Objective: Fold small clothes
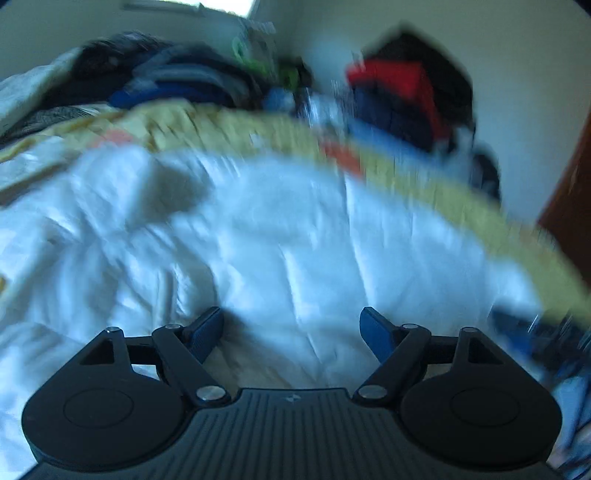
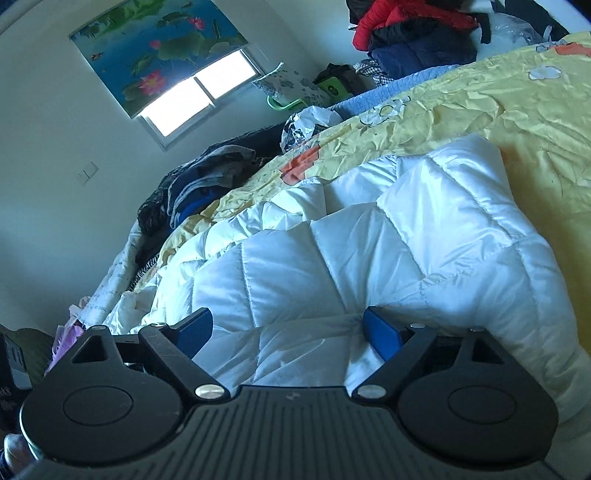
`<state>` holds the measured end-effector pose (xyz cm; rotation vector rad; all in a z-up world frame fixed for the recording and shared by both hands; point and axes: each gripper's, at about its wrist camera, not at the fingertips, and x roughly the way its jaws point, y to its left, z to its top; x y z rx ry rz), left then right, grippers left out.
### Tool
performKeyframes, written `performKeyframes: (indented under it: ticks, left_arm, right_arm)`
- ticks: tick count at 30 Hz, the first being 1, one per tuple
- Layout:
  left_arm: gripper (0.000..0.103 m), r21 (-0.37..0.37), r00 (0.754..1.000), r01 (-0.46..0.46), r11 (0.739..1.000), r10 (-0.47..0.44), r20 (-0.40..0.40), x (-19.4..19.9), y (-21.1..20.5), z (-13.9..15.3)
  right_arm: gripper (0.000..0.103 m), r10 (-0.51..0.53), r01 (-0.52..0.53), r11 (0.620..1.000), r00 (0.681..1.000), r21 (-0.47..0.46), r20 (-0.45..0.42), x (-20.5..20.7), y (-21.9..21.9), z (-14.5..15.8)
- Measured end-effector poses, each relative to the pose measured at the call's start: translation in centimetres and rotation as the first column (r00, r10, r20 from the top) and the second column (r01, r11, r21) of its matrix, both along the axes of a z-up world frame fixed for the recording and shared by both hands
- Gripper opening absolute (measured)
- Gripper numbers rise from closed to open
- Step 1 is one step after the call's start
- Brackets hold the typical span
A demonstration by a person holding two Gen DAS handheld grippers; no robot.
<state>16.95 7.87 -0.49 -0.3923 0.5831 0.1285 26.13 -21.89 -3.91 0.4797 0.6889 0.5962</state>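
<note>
A white quilted puffer garment (image 1: 280,236) lies spread on a yellow flowered bedsheet (image 1: 454,192); the left wrist view is motion-blurred. My left gripper (image 1: 291,332) is open just above the garment's near part, holding nothing. In the right wrist view the same white garment (image 2: 369,240) is bunched and partly folded over. My right gripper (image 2: 288,330) is open, its blue pads (image 2: 382,338) wide apart on either side of a fold of the white fabric, not closed on it.
A pile of dark and blue clothes (image 2: 199,184) lies at the far side of the bed. A red and navy jacket heap (image 2: 413,29) sits by the wall. A window with a lotus-print blind (image 2: 159,55) is behind. The yellow sheet (image 2: 498,107) extends right.
</note>
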Motion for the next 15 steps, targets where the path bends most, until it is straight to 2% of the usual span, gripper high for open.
performKeyframes:
  ticks: [2,4,5,6,8,10,12,14,15]
  left_arm:
    - [0.082,-0.071,0.987,-0.099,0.993,0.107,0.122,-2.2,2.8,1.5]
    - [0.082,-0.167,0.958,-0.217,0.962,0.242,0.154,-3.5,6.8,2.5]
    - [0.082,-0.234,0.941,-0.265,0.935,0.304,0.147,-4.0,9.2,2.7]
    - [0.082,-0.308,0.922,-0.315,0.898,0.367,0.127,-4.4,11.8,2.5]
    - [0.082,-0.432,0.876,-0.41,0.803,0.478,0.057,-5.0,16.6,1.7]
    - [0.082,-0.509,0.842,-0.464,0.725,0.539,0.0,-5.3,20.4,0.5]
    - [0.082,-0.549,0.826,-0.49,0.677,0.563,-0.044,-5.2,22.9,-0.5]
    - [0.082,-0.576,0.822,-0.49,0.654,0.566,-0.056,-4.9,24.6,-1.2]
    - [0.082,-0.58,0.812,-0.505,0.639,0.579,-0.071,-4.8,25.1,-1.5]
  right_arm:
    - [0.09,0.001,-0.001,1.0,1.0,0.008,0.002,-0.1,0.0,-0.1]
    - [0.092,0.001,-0.001,1.0,1.0,0.016,0.004,-0.1,0.0,-0.2]
    - [0.093,0.002,-0.002,1.0,1.0,0.018,0.006,-0.1,0.0,-0.2]
    - [0.093,0.003,-0.003,1.0,1.0,0.017,0.007,-0.2,0.1,-0.2]
    - [0.095,0.007,-0.007,1.0,1.0,0.013,0.011,-0.2,0.3,-0.2]
    - [0.096,0.009,-0.009,1.0,1.0,0.012,0.014,-0.3,0.3,-0.2]
    - [0.096,0.007,-0.008,1.0,1.0,0.014,0.016,-0.3,0.4,-0.1]
    - [0.097,0.006,-0.006,1.0,1.0,0.016,0.018,-0.4,0.4,-0.1]
    - [0.097,0.006,-0.006,1.0,1.0,0.016,0.018,-0.4,0.4,-0.1]
